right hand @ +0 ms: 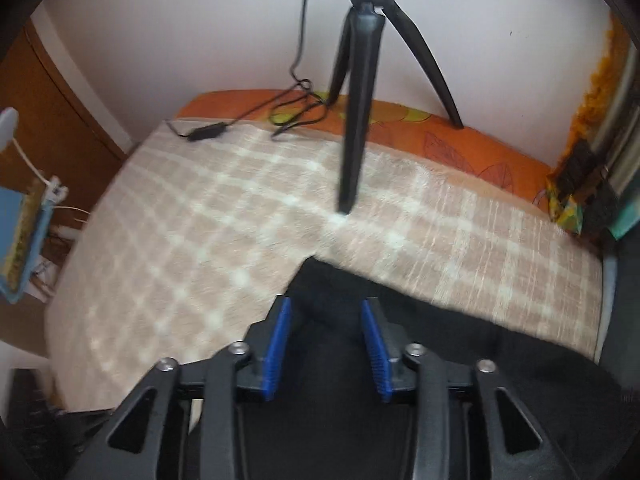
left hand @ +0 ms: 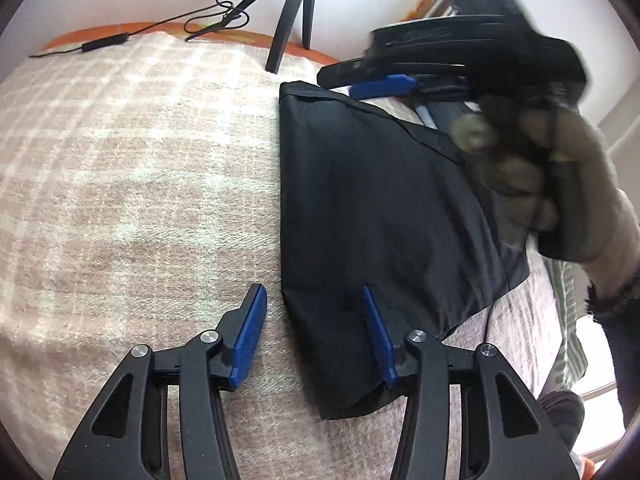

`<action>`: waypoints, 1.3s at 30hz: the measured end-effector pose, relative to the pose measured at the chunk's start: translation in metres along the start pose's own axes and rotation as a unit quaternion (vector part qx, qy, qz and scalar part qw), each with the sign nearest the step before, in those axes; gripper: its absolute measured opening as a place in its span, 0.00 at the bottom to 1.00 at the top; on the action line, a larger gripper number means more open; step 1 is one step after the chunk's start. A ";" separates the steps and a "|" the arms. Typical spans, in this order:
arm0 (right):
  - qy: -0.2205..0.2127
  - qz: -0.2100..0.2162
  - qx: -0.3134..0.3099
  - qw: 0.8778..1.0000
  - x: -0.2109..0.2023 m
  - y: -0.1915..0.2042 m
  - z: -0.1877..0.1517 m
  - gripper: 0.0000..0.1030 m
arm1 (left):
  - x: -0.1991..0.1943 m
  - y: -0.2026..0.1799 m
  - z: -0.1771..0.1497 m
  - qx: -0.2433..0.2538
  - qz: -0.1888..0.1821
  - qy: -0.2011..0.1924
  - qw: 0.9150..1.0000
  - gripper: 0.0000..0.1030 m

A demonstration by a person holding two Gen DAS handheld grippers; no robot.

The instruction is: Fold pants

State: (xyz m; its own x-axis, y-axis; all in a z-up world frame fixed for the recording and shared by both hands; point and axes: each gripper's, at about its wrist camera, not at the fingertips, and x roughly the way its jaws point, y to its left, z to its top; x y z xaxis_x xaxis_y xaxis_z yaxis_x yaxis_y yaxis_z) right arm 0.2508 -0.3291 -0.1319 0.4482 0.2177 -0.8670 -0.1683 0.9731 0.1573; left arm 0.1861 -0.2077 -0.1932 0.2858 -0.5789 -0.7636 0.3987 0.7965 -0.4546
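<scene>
Only the left wrist view shows the one pair of black pants (left hand: 372,216) whole, folded into a slab on the checked blanket (left hand: 132,168) of the bed, with the gloved right hand (left hand: 560,184) above. The left gripper (left hand: 316,300) has its fingers wide, one over the pants. The right wrist view shows the right gripper (right hand: 326,312), fingers apart, holding nothing, over the cloth, and one tripod (right hand: 360,80) with three legs.

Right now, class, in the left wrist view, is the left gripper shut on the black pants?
No, the left gripper is open, its fingers spread above the pants.
</scene>
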 end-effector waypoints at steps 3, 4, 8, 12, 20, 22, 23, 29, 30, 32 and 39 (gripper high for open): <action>0.036 0.024 0.018 0.999 -0.009 0.007 -0.007 0.56 | 0.002 0.003 0.002 -0.019 -0.018 -0.001 1.000 0.36; 0.043 0.019 0.021 0.999 -0.010 0.010 -0.009 0.57 | 0.002 0.003 0.003 -0.022 -0.024 0.000 0.999 0.34; 0.061 0.011 0.047 0.997 -0.008 0.015 -0.009 0.61 | -0.001 0.000 0.002 -0.020 -0.043 -0.010 0.999 0.27; 0.090 0.000 0.066 0.994 0.010 0.019 -0.006 0.63 | -0.006 -0.008 0.002 -0.014 -0.065 -0.021 0.998 0.26; 0.139 -0.071 0.014 0.988 0.044 0.059 0.002 0.66 | -0.009 -0.027 0.006 0.020 -0.070 -0.044 0.996 0.26; 0.155 -0.099 -0.009 0.983 0.055 0.069 0.002 0.64 | -0.008 -0.030 0.006 0.025 -0.066 -0.044 0.997 0.26; 0.162 -0.112 -0.020 0.980 0.061 0.073 0.001 0.62 | -0.008 -0.031 0.007 0.025 -0.063 -0.045 0.997 0.26; 0.156 -0.124 -0.023 0.980 0.061 0.071 0.002 0.27 | -0.009 -0.026 0.005 -0.002 -0.018 -0.042 0.999 0.60; 0.153 -0.110 -0.010 0.982 0.058 0.065 0.002 0.22 | -0.008 -0.023 0.005 -0.013 -0.010 -0.041 0.999 0.64; 0.147 -0.087 0.009 0.985 0.051 0.054 0.002 0.17 | -0.004 -0.019 0.004 -0.030 -0.021 -0.033 0.999 0.64; 0.092 -0.008 0.089 0.992 0.027 0.018 -0.004 0.06 | 0.006 -0.037 -0.001 0.034 -0.041 -0.026 0.998 0.19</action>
State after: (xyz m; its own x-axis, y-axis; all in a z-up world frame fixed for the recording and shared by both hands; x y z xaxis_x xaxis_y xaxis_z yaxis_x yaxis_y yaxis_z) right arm 0.2560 -0.3061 -0.1541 0.2795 0.1999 -0.9391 0.0019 0.9780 0.2087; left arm 0.1727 -0.2401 -0.1810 0.2932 -0.6512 -0.7000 0.4807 0.7333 -0.4808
